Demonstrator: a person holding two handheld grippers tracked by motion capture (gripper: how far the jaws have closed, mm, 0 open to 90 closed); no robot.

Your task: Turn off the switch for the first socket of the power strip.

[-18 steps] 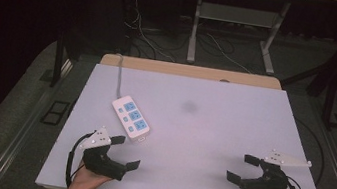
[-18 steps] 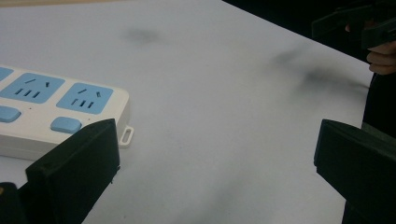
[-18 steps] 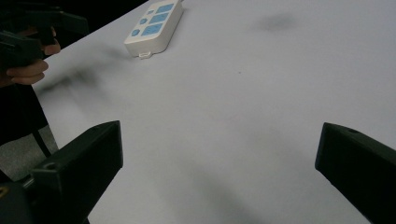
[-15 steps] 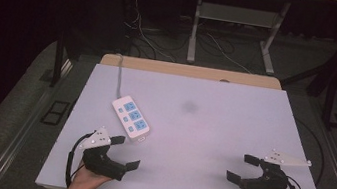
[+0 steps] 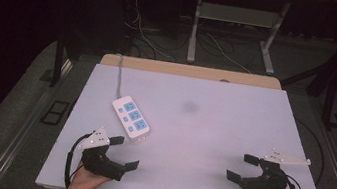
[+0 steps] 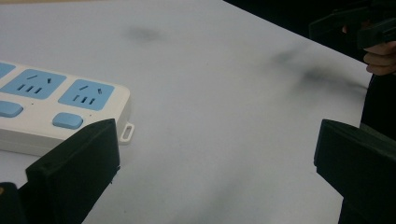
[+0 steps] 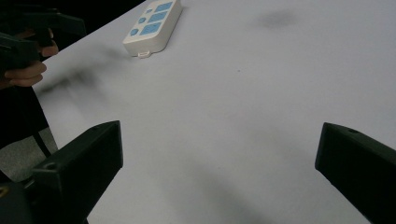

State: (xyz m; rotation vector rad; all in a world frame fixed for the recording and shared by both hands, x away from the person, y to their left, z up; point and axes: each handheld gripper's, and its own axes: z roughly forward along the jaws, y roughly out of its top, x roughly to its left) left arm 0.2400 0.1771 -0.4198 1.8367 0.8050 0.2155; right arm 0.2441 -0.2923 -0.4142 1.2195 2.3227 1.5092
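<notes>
A white power strip (image 5: 131, 118) with blue sockets and blue switches lies on the left half of the white table (image 5: 211, 131), its cord running off the far edge. My left gripper (image 5: 123, 152) rests near the front left edge, open and empty, just in front of the strip. In the left gripper view the power strip (image 6: 56, 109) sits close behind the left jaw. My right gripper (image 5: 242, 168) rests at the front right, open and empty. In the right gripper view the power strip (image 7: 153, 25) lies far off at the upper left.
A faint dark smudge (image 5: 189, 106) marks the table's middle. A wooden strip (image 5: 190, 71) borders the far edge. Cables (image 5: 145, 30) and a metal stand (image 5: 232, 28) occupy the dark floor behind the table.
</notes>
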